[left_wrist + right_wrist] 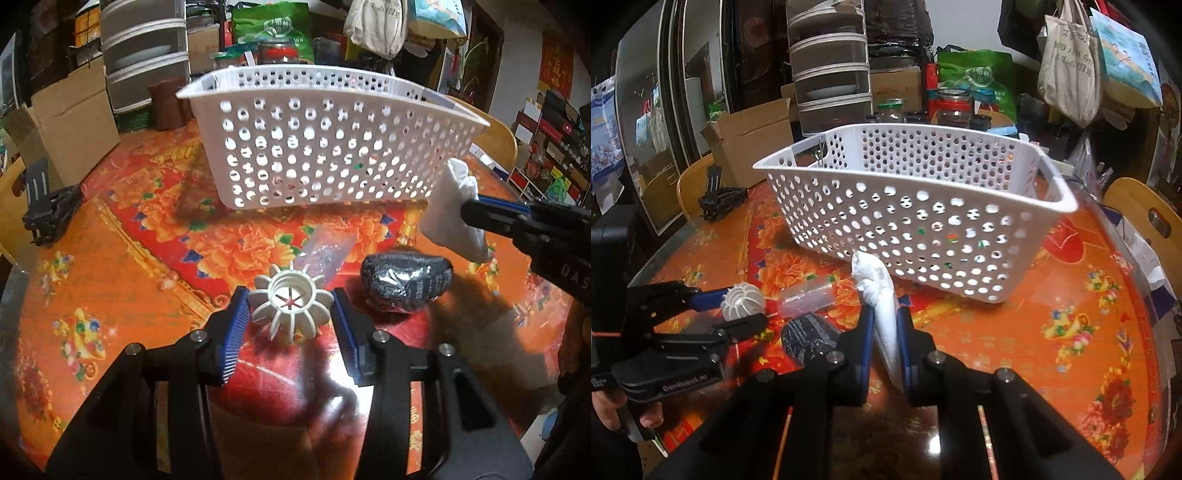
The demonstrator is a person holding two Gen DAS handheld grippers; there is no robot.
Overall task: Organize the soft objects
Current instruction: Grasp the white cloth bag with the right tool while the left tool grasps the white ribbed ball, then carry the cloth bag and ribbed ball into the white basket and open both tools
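Left gripper: blue ribbed pads clamped on either side of a cream ribbed ball, a hollow plastic piece with curved fins around a round opening, lifted off the table.
Right gripper: jaws pinched tight on a white cloth, soft and crumpled, its bunched end sticking up past the fingertips.
Basket: white plastic, rectangular, walls full of round holes, just beyond both grippers.
Dark bundle: knitted, rounded, lying on the table between the grippers.
Clear tube: translucent plastic, beside the bundle.
Table: glossy orange-red floral cover.
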